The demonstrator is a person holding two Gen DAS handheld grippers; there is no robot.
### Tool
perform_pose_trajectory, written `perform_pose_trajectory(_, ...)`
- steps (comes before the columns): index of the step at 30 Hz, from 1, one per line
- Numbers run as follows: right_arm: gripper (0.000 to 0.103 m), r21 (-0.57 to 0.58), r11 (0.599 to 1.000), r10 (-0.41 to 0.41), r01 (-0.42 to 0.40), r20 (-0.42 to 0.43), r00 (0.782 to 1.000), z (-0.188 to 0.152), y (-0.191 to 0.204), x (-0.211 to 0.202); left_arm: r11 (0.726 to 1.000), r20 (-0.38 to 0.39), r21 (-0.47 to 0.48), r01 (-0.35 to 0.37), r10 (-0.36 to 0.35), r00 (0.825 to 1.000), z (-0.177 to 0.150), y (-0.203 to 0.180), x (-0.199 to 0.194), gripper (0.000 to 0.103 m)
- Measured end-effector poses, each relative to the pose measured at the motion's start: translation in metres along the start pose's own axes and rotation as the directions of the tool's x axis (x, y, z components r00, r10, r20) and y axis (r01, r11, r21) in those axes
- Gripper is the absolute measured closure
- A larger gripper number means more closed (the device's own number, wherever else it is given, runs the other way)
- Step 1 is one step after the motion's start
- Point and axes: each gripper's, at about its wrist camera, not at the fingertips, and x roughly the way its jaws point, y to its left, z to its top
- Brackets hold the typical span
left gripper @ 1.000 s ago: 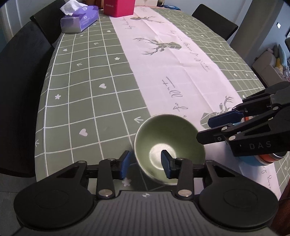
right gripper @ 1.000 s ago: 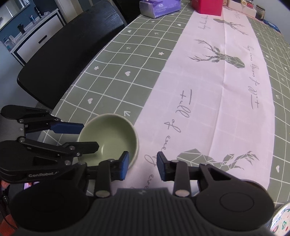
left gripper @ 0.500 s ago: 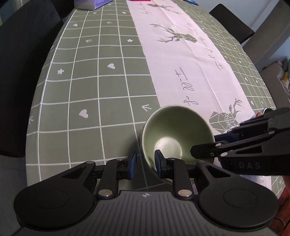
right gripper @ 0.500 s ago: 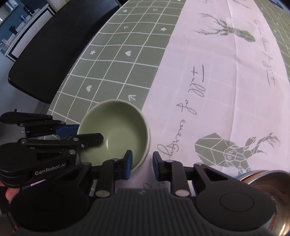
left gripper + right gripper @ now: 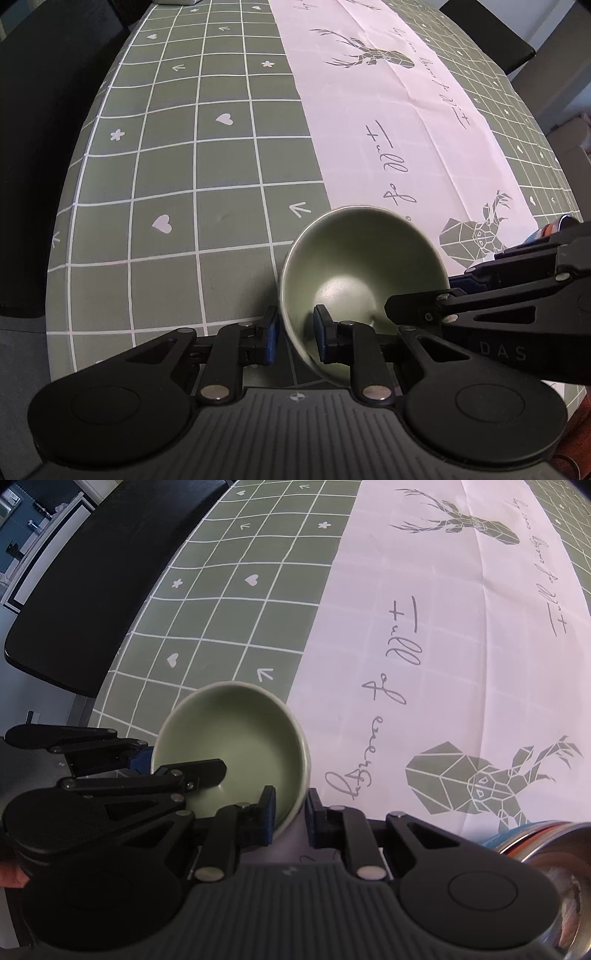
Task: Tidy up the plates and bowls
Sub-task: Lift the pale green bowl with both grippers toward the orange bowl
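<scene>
A green bowl (image 5: 364,266) is held near the front edge of the table (image 5: 184,166), tilted. My left gripper (image 5: 295,330) is shut on the bowl's near-left rim, one finger inside and one outside. My right gripper (image 5: 290,814) is shut on the bowl's right rim (image 5: 236,746). In the left wrist view the right gripper (image 5: 458,291) reaches in from the right. In the right wrist view the left gripper (image 5: 147,764) reaches in from the left.
A green checked tablecloth with a pale deer-print runner (image 5: 443,627) covers the table. A stack of dishes with a metal bowl (image 5: 546,842) sits at the near right; its edge also shows in the left wrist view (image 5: 554,229). Black chairs (image 5: 92,590) stand along the left side.
Both grippers have closed from open onto opposite sides of the bowl's rim. The bowl has tipped and both cameras have moved closer to it.
</scene>
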Motion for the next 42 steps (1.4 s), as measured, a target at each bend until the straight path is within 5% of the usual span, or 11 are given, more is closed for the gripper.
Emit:
perform_pose_trajectory(26, 0.095, -0.020, 1.000, 0.018, -0.016, 0.090, 0.996, -0.011, 0.005, -0.039, 1.000, 0.015, -0.027, -0.007, 0.008, 1.000, -0.003, -0.017, -0.045, 0.088)
perform_pose_trajectory(42, 0.095, -0.064, 0.997, -0.036, 0.053, 0.238, 0.971, -0.054, -0.033, -0.155, 0.997, 0.112, 0.073, 0.012, -0.020, 0.994, 0.008, -0.120, -0.114, 0.088)
